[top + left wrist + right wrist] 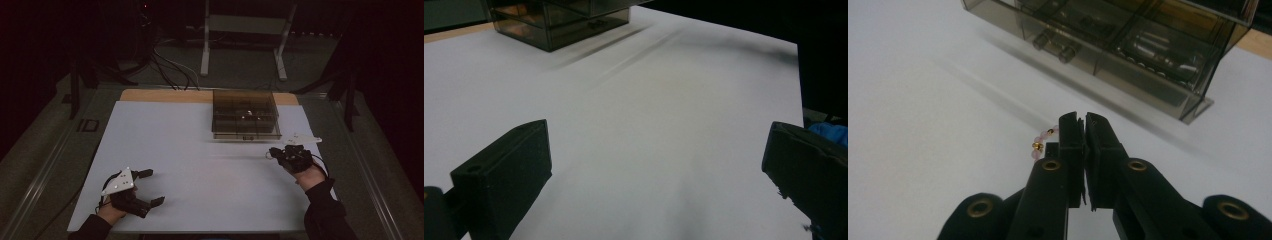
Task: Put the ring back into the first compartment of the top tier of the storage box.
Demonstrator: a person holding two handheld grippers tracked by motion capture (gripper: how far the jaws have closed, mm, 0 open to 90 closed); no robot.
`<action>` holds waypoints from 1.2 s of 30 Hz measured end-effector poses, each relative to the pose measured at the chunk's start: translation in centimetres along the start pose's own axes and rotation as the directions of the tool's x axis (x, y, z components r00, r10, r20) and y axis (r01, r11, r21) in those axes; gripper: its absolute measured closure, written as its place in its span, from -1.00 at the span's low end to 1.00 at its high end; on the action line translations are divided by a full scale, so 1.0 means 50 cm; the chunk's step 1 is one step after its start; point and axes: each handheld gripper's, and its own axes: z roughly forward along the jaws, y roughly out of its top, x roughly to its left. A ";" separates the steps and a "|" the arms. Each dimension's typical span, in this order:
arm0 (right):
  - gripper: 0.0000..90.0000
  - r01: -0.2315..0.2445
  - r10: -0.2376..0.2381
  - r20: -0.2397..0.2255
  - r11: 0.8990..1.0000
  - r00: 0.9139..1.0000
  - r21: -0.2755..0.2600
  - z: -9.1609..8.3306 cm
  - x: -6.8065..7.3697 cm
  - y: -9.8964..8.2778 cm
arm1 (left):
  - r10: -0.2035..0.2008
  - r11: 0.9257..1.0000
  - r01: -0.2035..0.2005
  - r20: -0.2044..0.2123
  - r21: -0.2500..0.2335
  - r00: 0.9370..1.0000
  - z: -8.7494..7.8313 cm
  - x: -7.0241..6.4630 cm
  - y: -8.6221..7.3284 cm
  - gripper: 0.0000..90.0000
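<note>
- Two hand-held grippers worked over a white tabletop (200,165) in a dim room; a strip of bare wood showed along the tabletop's far edge.
- Left gripper (151,188): held near the tabletop's near left corner, its jaws spread wide with nothing between them; in the left gripper view (659,165) only white surface lay between the two black jaws.
- Right gripper (271,151): held toward the tabletop's right edge, just in front of the box; in the right gripper view (1084,131) its jaws were pressed together on a beaded bracelet (1040,141).
- Bracelet: pale pink beads with small gold beads between them, curving out to the left of the clenched jaw tips; the part behind the jaws was hidden. In the high view a small loop showed at the gripper's tip.
- Smoked transparent box (245,114): stood near the far edge of the tabletop, right of centre, divided into compartments. In the right gripper view (1128,45) round knobs and a row of small beads were visible through its front wall; its further contents could not be made out.
- Grey three-cornered plates topped both grippers, and dark sleeves (325,210) covered the person's forearms at the near edge.
</note>
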 end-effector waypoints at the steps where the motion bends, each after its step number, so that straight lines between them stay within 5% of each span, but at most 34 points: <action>1: 0.92 0.002 -0.002 0.001 1.000 1.000 -0.001 0.001 0.000 0.003 | 0.000 1.000 0.000 0.000 0.000 1.000 0.000 0.000 0.000 -0.97; 36: 0.92 0.051 -0.052 -0.022 0.998 0.998 -0.036 0.042 0.016 0.118 | -0.002 1.000 0.002 0.000 -0.005 1.000 -0.002 0.000 0.000 -0.97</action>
